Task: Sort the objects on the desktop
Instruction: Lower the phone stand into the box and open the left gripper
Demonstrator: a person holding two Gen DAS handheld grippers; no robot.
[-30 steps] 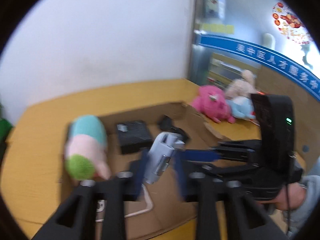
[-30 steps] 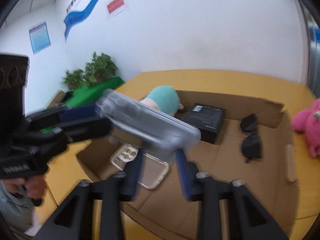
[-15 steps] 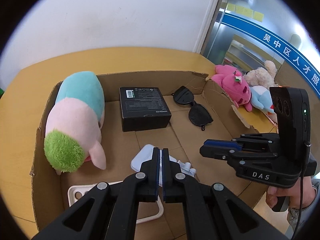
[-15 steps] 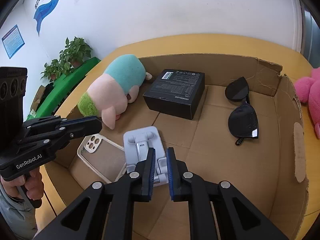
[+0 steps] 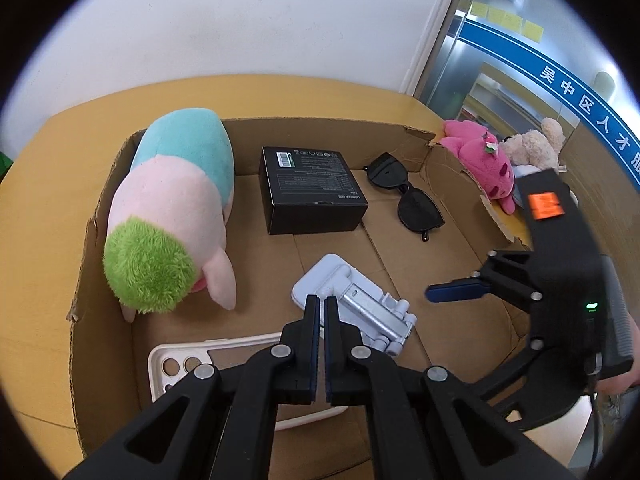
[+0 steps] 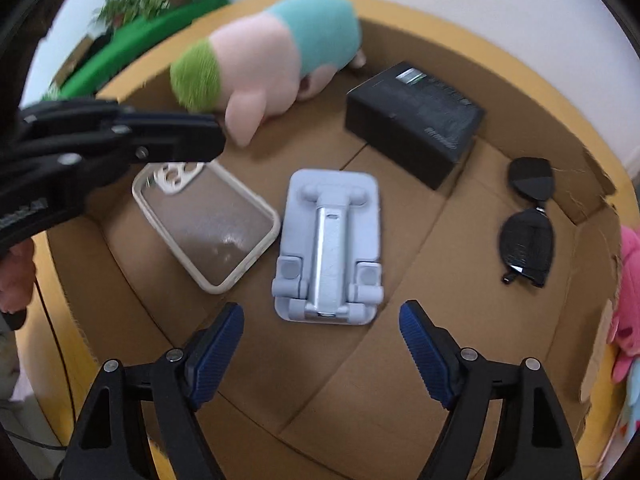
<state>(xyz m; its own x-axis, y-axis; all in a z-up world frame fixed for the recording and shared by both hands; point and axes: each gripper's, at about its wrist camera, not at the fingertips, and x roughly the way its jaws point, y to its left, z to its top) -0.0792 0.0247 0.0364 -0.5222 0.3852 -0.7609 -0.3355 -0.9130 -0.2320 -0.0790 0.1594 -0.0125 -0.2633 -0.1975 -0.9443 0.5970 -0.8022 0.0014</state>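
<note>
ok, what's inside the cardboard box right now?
In the box: plush, black carton, sunglasses, phone case, grey phone stand. All lie on the floor, none stacked. The near-left corner is hidden behind the left gripper.

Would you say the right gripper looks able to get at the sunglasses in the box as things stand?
Probably yes. The right gripper, its jaws opening with nothing between them, hangs over the phone stand. The sunglasses lie uncovered on the cardboard box floor beside it, with bare cardboard between and nothing stacked on them.
</note>
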